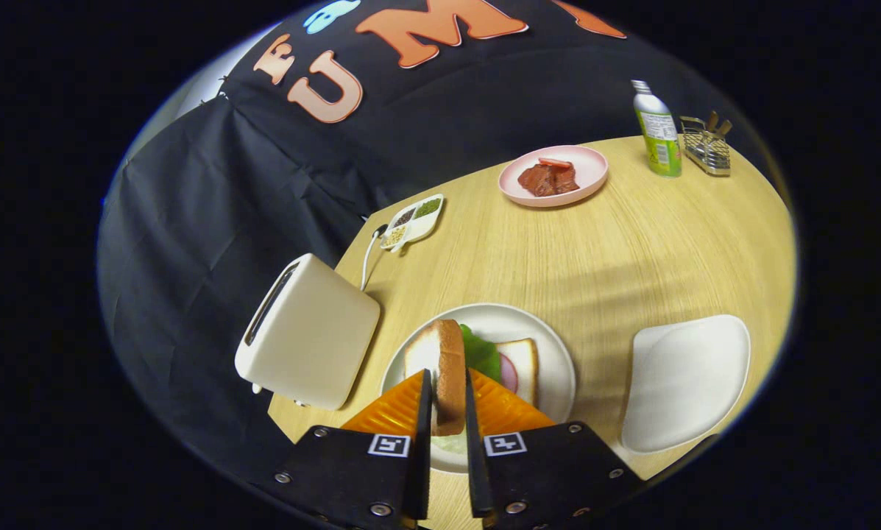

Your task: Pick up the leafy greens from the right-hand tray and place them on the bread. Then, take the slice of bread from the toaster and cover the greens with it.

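Observation:
My gripper (447, 401) is shut on a slice of bread (444, 368), which stands on edge between the two orange fingers (392, 412). The slice hangs over a round white plate (558, 368). On that plate lie the leafy greens (482, 353) on top of another bread slice (525, 361) with a pink round of meat showing. The cream toaster (308, 331) stands just left of the plate, its slot looking empty. The white right-hand tray (687, 379) sits to the right of the plate with nothing on it.
A pink plate (587, 173) with red meat pieces sits far across the wooden table (631, 250). A green bottle (659, 132) and a wire rack (707, 147) stand beyond it. A small divided dish (412, 221) of seasonings lies behind the toaster, near its cord.

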A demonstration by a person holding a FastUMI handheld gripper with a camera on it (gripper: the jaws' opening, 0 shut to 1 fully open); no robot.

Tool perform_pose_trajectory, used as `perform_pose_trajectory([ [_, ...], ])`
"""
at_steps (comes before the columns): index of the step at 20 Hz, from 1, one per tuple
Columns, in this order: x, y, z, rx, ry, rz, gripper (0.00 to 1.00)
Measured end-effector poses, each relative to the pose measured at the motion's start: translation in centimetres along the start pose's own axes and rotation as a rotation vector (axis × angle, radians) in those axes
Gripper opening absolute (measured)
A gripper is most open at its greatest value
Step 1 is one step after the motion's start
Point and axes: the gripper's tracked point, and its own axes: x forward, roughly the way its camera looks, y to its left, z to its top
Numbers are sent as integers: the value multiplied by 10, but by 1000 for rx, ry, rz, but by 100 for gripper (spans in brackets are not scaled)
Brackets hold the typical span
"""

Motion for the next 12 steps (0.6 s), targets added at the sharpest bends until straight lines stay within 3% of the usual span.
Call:
perform_pose_trajectory([
  [4, -4, -21, 8, -66, -54, -72, 36],
  [7, -17, -19, 22, -81, -123, -62, 41],
  [12, -62, -20, 69, -170, -344, -106, 59],
])
